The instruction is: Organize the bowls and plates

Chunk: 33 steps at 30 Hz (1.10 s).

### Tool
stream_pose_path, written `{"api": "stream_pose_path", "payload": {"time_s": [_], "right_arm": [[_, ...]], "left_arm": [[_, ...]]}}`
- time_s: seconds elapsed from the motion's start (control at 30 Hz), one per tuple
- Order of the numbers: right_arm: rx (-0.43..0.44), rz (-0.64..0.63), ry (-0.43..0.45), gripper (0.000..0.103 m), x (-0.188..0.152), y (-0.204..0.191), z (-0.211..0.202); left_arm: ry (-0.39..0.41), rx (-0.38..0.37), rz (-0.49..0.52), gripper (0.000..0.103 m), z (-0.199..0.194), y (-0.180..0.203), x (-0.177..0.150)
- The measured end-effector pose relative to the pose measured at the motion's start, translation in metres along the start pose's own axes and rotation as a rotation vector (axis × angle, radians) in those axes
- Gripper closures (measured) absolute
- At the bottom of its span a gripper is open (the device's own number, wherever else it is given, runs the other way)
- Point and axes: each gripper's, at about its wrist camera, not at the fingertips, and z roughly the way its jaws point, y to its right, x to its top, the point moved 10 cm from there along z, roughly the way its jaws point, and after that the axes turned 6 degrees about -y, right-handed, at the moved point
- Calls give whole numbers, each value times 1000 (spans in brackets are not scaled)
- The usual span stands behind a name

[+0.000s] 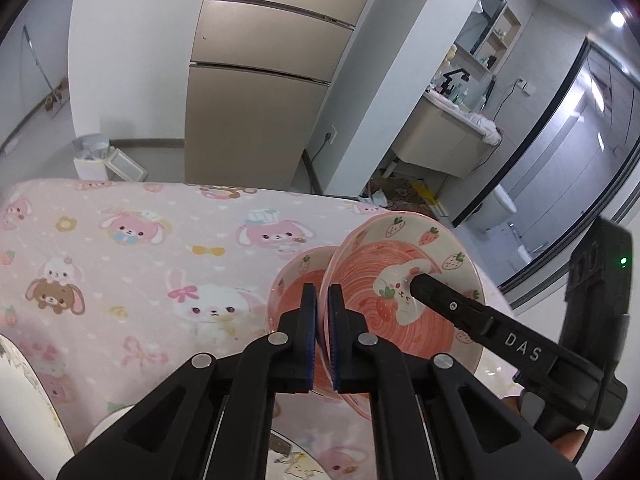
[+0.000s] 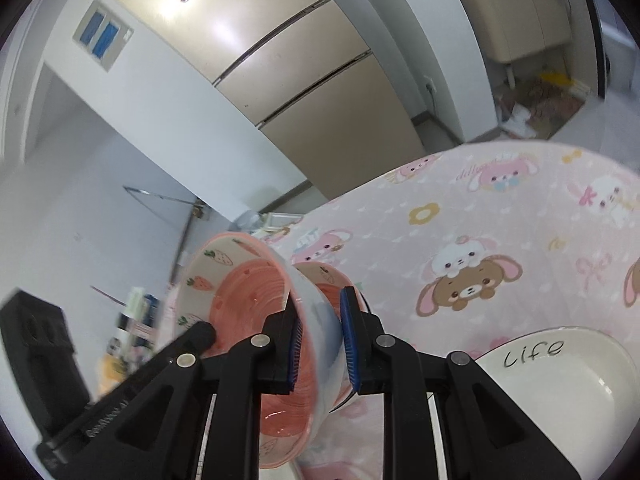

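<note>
1. Strawberry bowl [image 1: 404, 300] hangs tilted above the pink cartoon tablecloth [image 1: 120, 264], with a second strawberry bowl [image 1: 292, 280] behind it.
2. Left gripper [image 1: 322, 300] pinches its rim.
3. Right gripper [image 2: 320, 312] clamps its wall, beside a white "Life" bowl [image 2: 560, 380].

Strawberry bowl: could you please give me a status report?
Left gripper, right gripper both shut on strawberry bowl. Bowl tilted steeply. Second pink bowl close behind; white bowl nearby.

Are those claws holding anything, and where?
Yes. Left gripper and right gripper both pinch the rim of the tilted strawberry bowl, on opposite sides.
</note>
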Motion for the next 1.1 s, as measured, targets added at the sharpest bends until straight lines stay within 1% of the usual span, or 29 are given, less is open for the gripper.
{"api": "stream_pose_path", "payload": {"time_s": [0.1,0.23,0.33,0.43,0.53,0.6,0.7,0.83,0.97,1.03,1.07,1.1], "right_arm": [[-30,-31,1,82,-3,-2,6],[-62,-62,4,82,-7,-5,11],[-98,-94,16,82,-7,-8,12],[-116,-112,27,82,-6,-7,13],[-135,-136,42,82,-5,-9,11],[-153,-151,45,82,-6,-10,12],[-176,-167,38,82,-7,-10,14],[-186,-177,41,82,-7,-10,14],[-219,-200,44,84,-7,-10,14],[-243,-208,51,86,-7,-11,13],[-269,-215,67,87,-6,-10,11],[-283,-224,73,90,-5,-10,10]], "left_arm": [[4,16,19,99,3,-3,-1],[16,77,61,99,5,-5,-1],[9,80,58,99,10,-8,-2],[-8,82,50,99,18,-12,-4],[-12,115,50,99,23,-18,-6],[-13,125,50,98,26,-19,-8],[-6,149,64,98,27,-19,-8],[0,151,72,98,28,-19,-7],[1,145,51,98,29,-22,-6],[-14,147,48,98,33,-24,-8],[-14,145,49,98,34,-24,-8],[-11,153,52,98,34,-24,-8]]}}
